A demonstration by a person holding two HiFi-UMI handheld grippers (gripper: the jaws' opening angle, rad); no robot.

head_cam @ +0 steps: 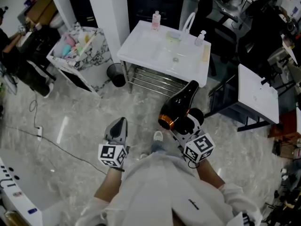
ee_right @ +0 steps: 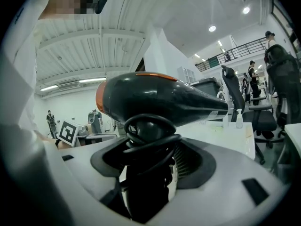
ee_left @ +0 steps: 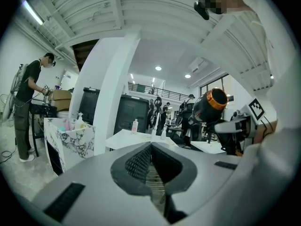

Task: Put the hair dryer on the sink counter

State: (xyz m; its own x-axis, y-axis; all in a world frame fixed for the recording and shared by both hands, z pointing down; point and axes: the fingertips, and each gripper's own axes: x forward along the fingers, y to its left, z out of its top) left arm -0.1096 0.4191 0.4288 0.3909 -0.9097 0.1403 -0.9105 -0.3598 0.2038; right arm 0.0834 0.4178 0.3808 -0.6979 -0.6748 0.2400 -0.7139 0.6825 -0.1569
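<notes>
The black hair dryer [head_cam: 181, 102] with an orange rear ring is carried above the floor, nozzle towards the white sink counter [head_cam: 141, 46]. My right gripper [head_cam: 188, 121] is shut on its handle, which has the cord wound round it. In the right gripper view the dryer [ee_right: 160, 100] lies across the jaws of my right gripper [ee_right: 150, 145], with the counter [ee_right: 221, 131] beyond. My left gripper [head_cam: 120, 125] hangs to the left, shut and empty. In the left gripper view my left gripper [ee_left: 150, 147] faces the counter [ee_left: 124, 138], and the dryer [ee_left: 209, 106] shows at the right.
On the counter stand a pink bottle [head_cam: 156, 20], a pump bottle [head_cam: 201, 37] and a white faucet [head_cam: 188, 22]. A wire rack [head_cam: 155, 81] sits under it. A marble-patterned cart [head_cam: 77, 48], a black bin [head_cam: 115, 74], a white side table [head_cam: 256, 95] and a floor cable [head_cam: 47, 140] surround it.
</notes>
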